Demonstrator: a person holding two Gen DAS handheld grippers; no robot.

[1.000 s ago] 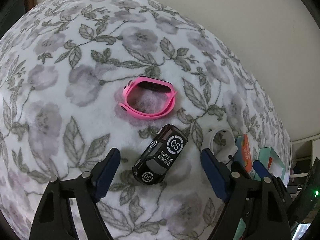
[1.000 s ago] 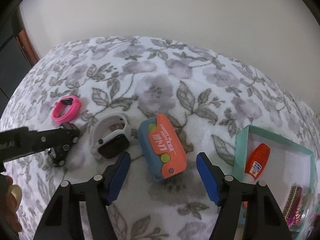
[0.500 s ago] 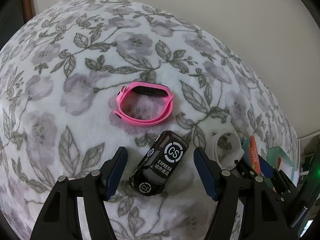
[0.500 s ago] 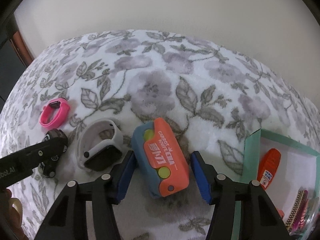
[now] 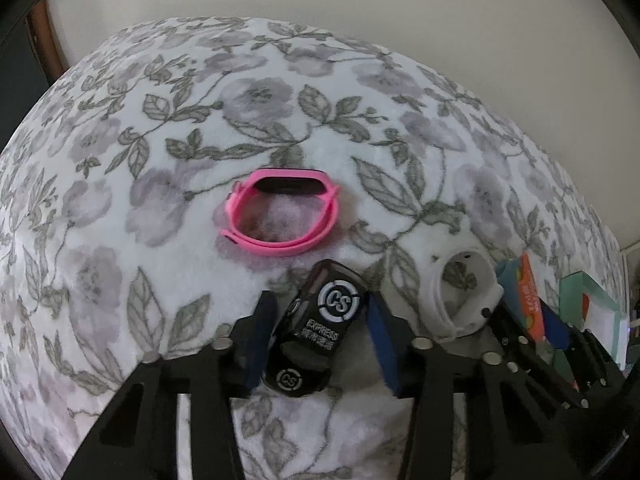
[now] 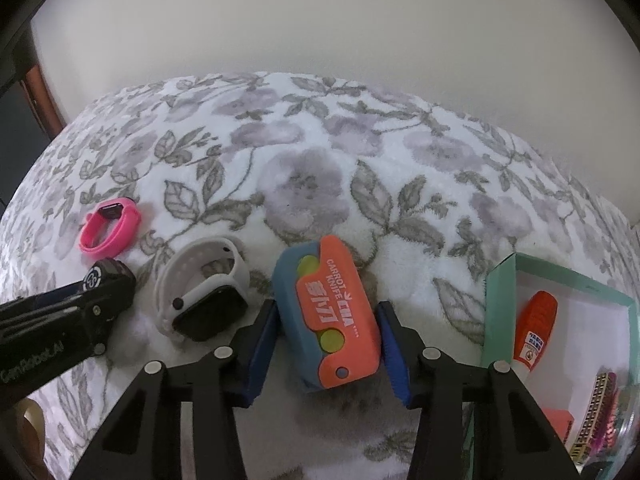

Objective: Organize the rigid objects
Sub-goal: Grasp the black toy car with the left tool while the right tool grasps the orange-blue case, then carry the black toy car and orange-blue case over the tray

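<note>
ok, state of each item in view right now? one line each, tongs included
left tongs: closed onto the black toy car
right tongs: closed onto the carrot knife toy
pink band: fastened loop, lying free
white watch: strap looped, screen dark
teal box: open, orange tube inside

1. The left wrist view looks forward and down along the left gripper (image 5: 320,332), close above the floral blanket (image 5: 160,160).
2. The right wrist view does likewise from the right gripper (image 6: 326,340).
3. Both share the pink band (image 5: 280,212) (image 6: 108,230), white watch (image 5: 464,296) (image 6: 204,284) and teal box (image 6: 560,276).
</note>
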